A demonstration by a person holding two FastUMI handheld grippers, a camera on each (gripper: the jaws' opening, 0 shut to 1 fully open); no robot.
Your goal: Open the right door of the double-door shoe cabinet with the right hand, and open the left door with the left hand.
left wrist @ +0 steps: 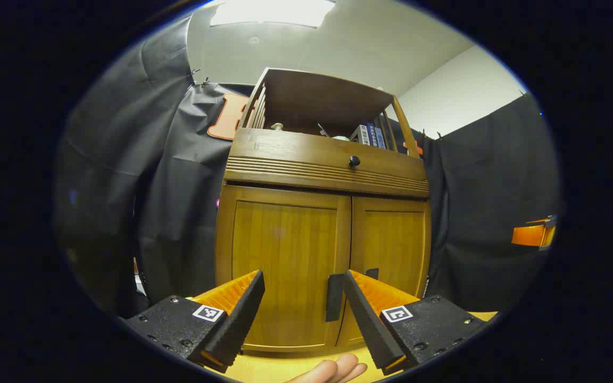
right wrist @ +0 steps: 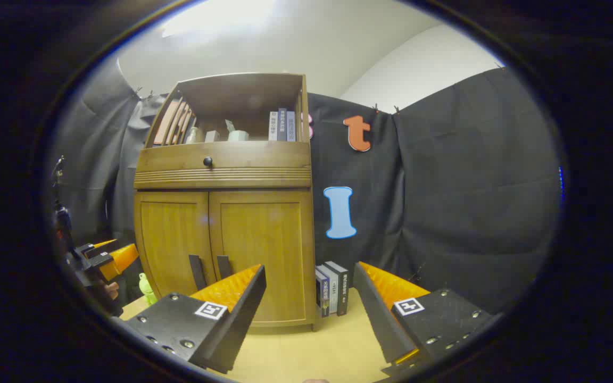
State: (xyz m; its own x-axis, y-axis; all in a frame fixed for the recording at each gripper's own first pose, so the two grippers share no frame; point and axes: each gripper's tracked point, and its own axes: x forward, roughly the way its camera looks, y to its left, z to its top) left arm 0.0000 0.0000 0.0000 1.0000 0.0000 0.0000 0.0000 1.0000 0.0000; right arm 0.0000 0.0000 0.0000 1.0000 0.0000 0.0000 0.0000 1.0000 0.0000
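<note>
Meanwhile, both doors are closed. In the left gripper view the cabinet (left wrist: 325,213) fills mid-frame; the left hand-held gripper (left wrist: 304,290) gapes before the left door (left wrist: 284,260), its handle (left wrist: 334,298) just inside one finger. In the right gripper view the right hand-held gripper (right wrist: 309,284) gapes at the right door's (right wrist: 261,250) lower right, by books (right wrist: 332,290) on the table (right wrist: 317,351).

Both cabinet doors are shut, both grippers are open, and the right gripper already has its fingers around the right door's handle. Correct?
Not quite. In the right gripper view the right gripper is short of the right door's handle, touching nothing. Both doors are shut; both grippers are open.
</note>
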